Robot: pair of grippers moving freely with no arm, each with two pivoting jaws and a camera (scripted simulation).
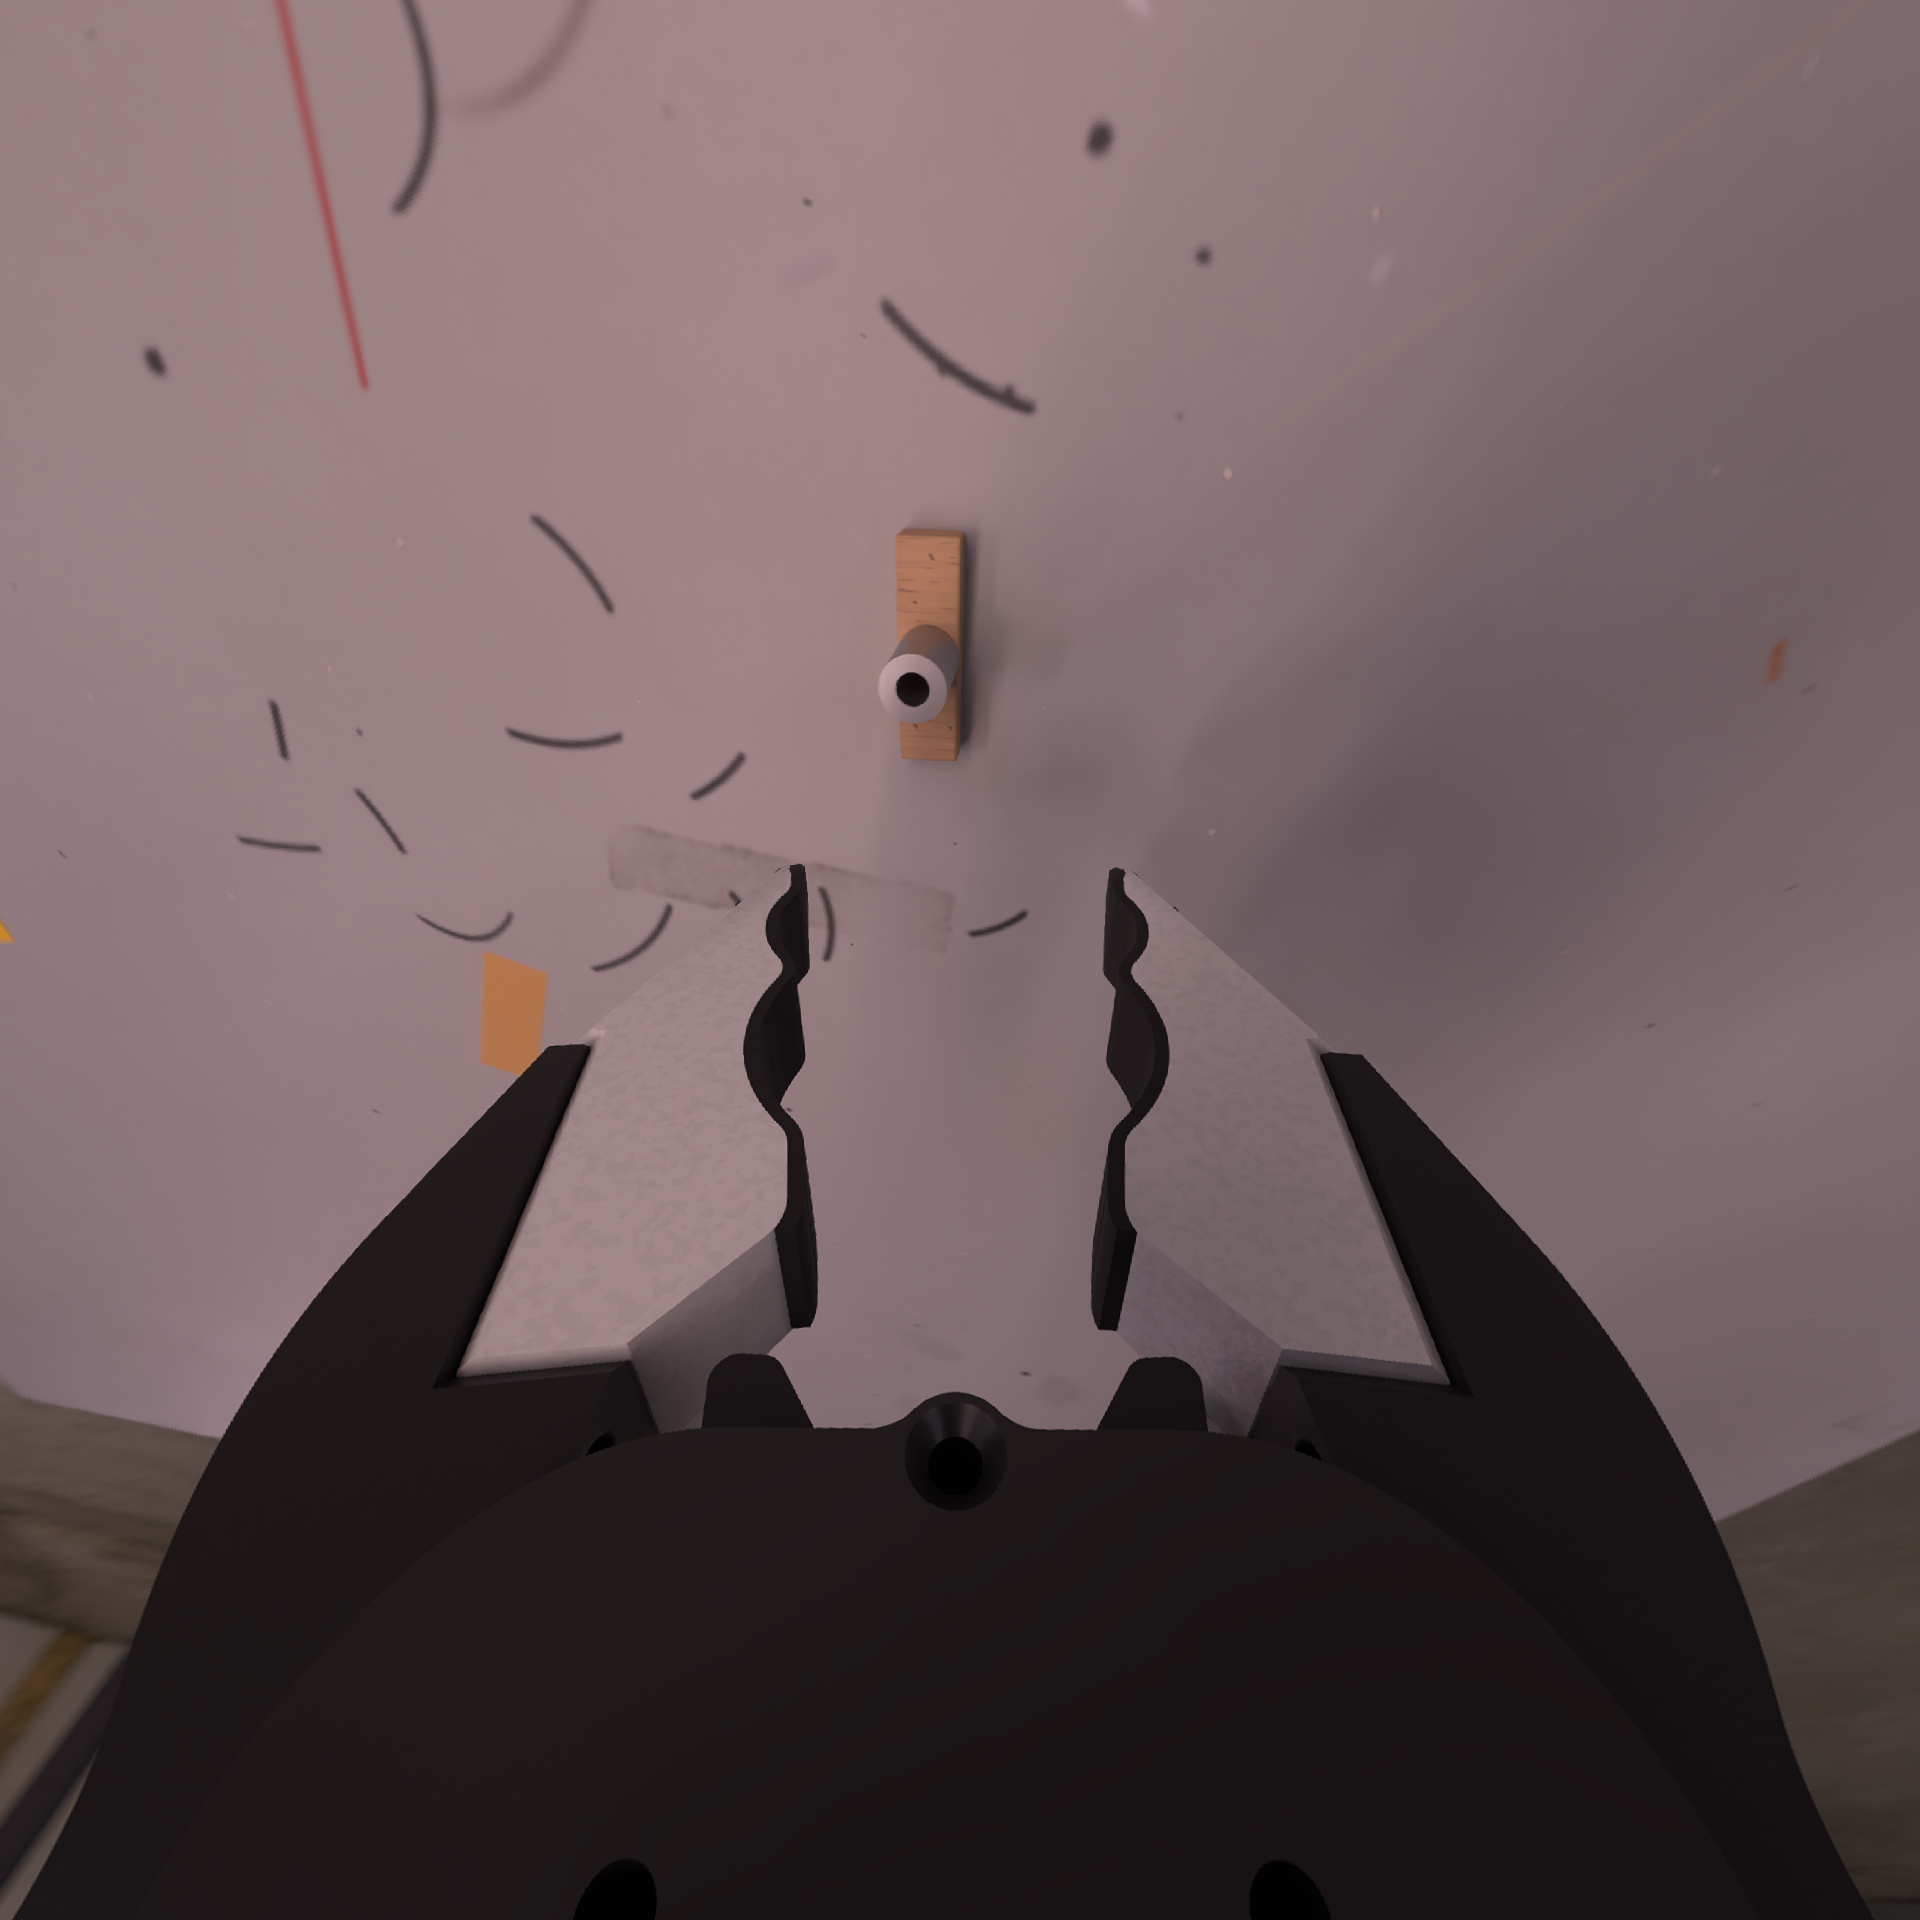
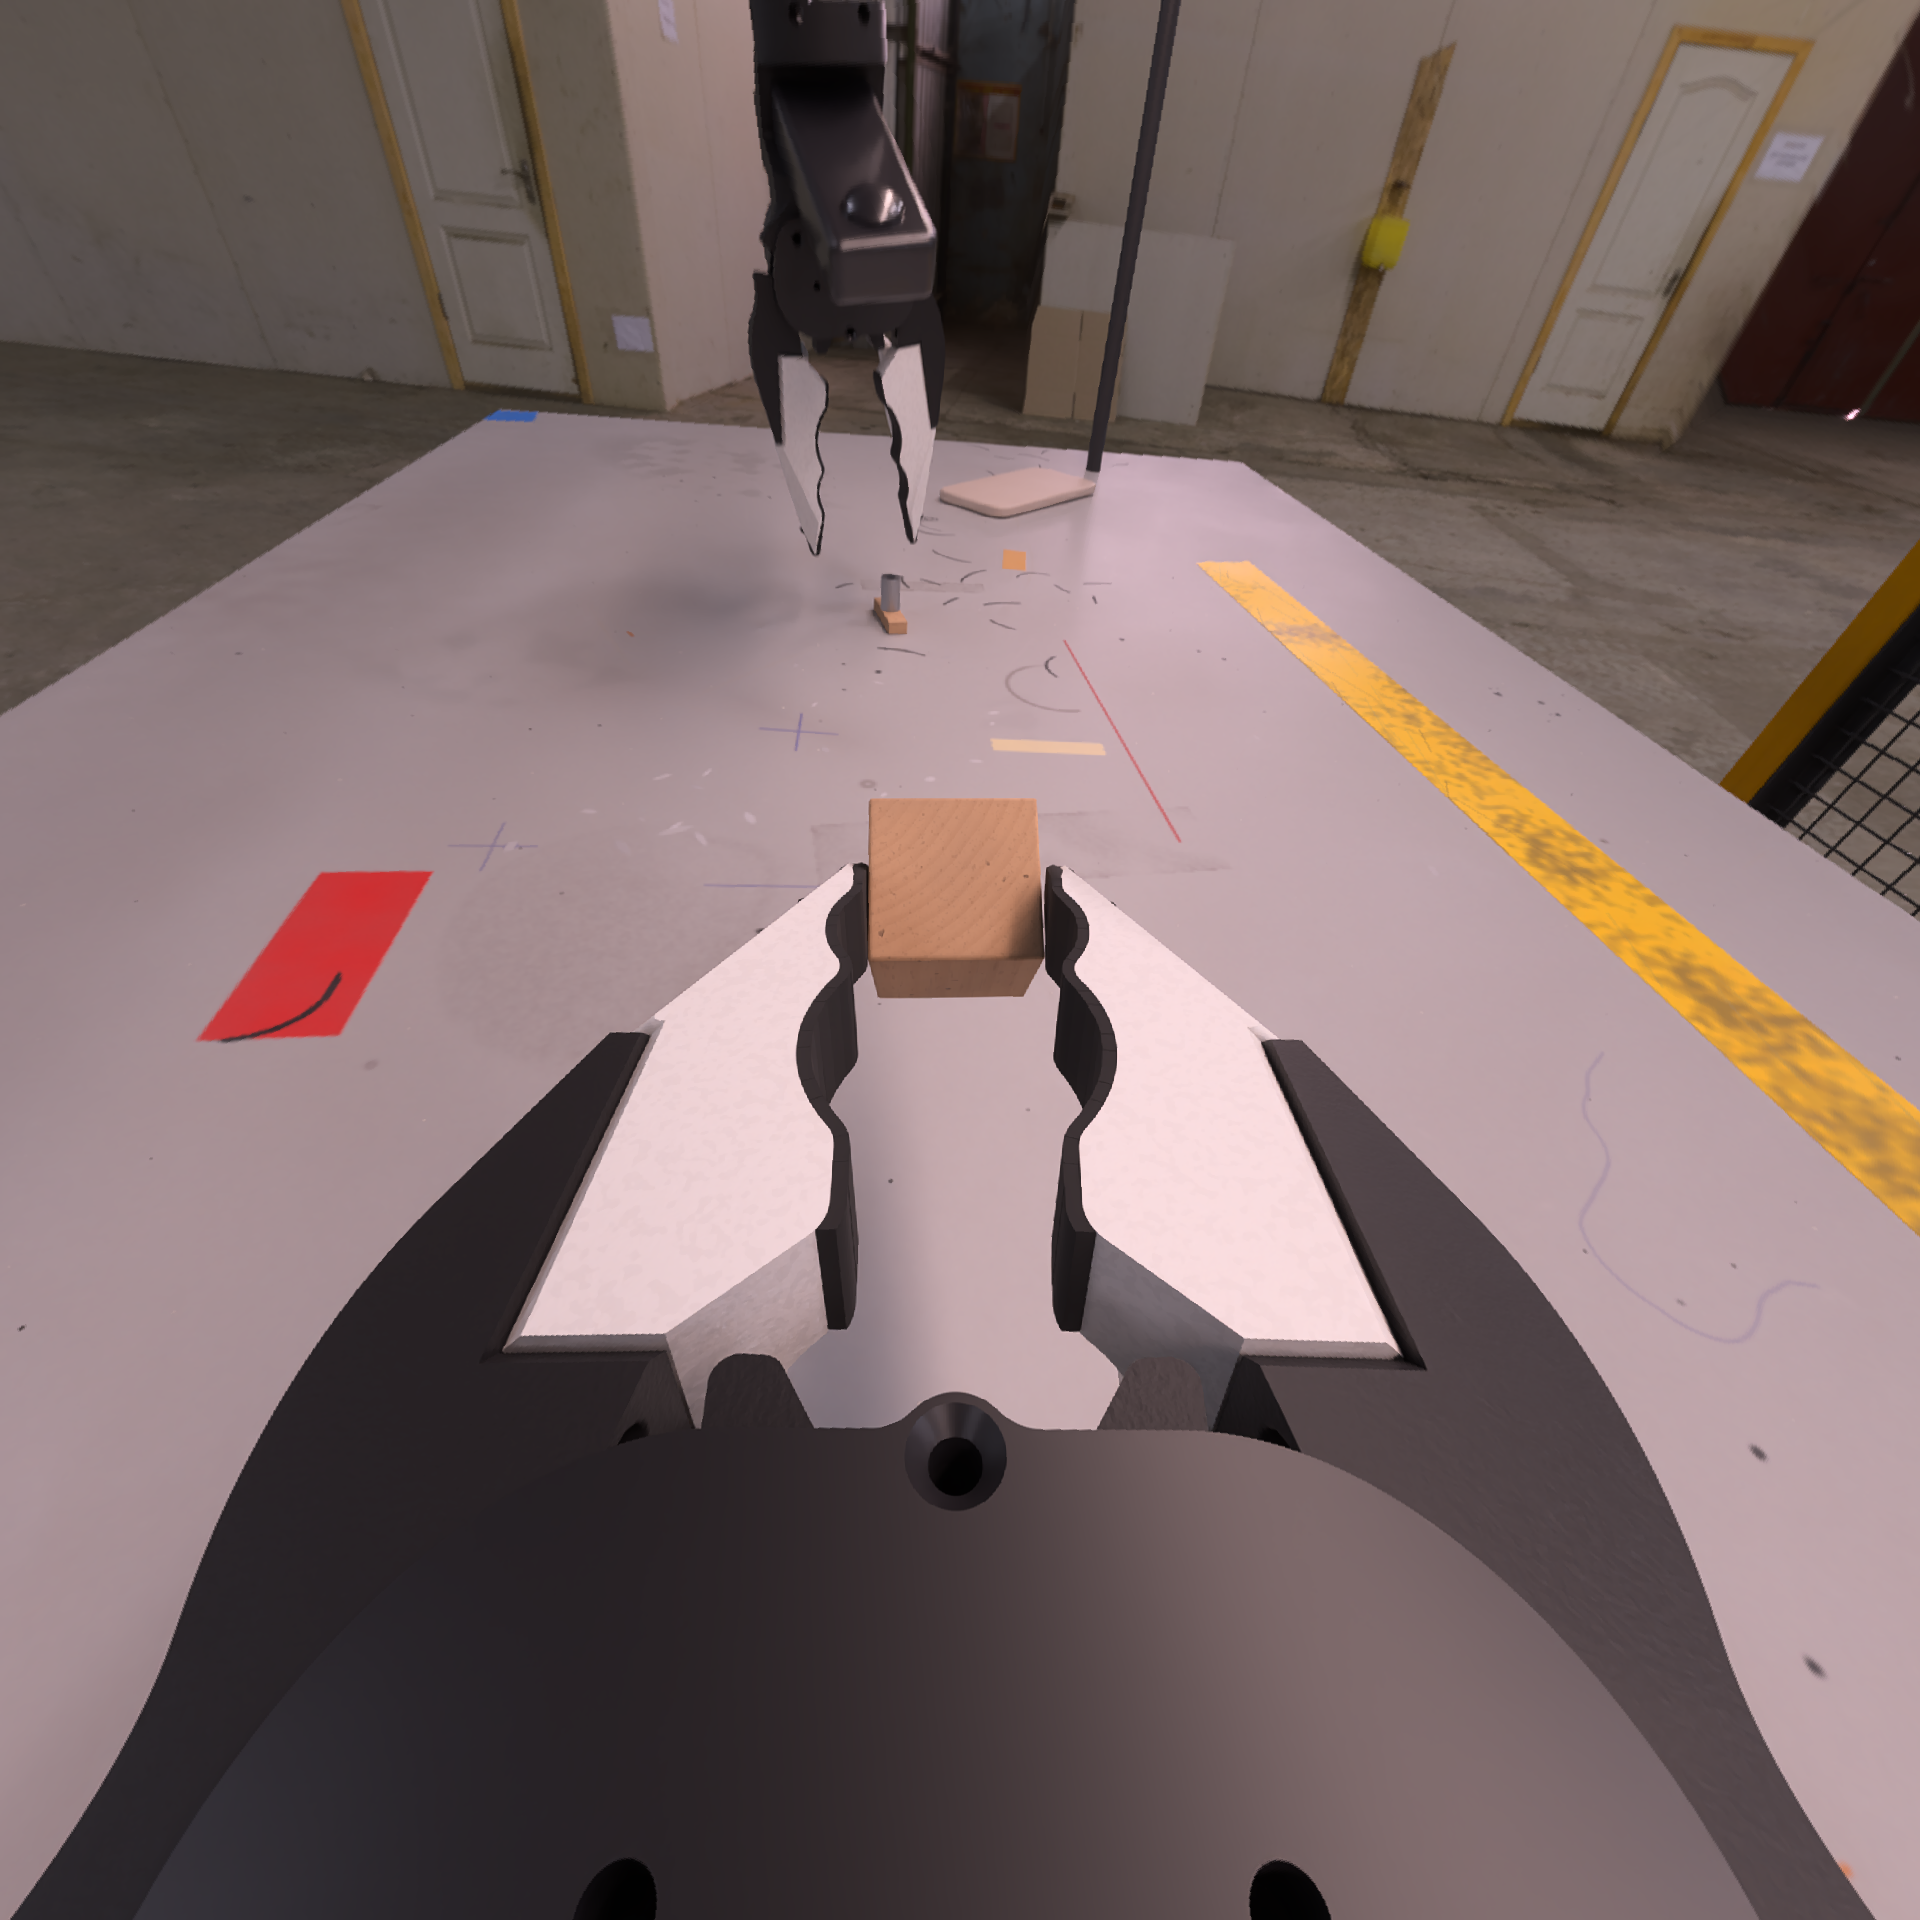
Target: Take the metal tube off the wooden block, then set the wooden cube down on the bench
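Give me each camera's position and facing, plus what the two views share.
Left wrist: on the left gripper, looking straight down at the tube standing on the block; open fingers show.
Right wrist: on the right gripper, low, facing across the bench; fingers grip the cube.
Shared: tube, block, bench marks.

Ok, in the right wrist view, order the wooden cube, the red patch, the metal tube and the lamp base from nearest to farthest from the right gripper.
1. wooden cube, between the right gripper's fingertips.
2. red patch, on the left.
3. metal tube, upright on the wooden block.
4. lamp base, far end, right.
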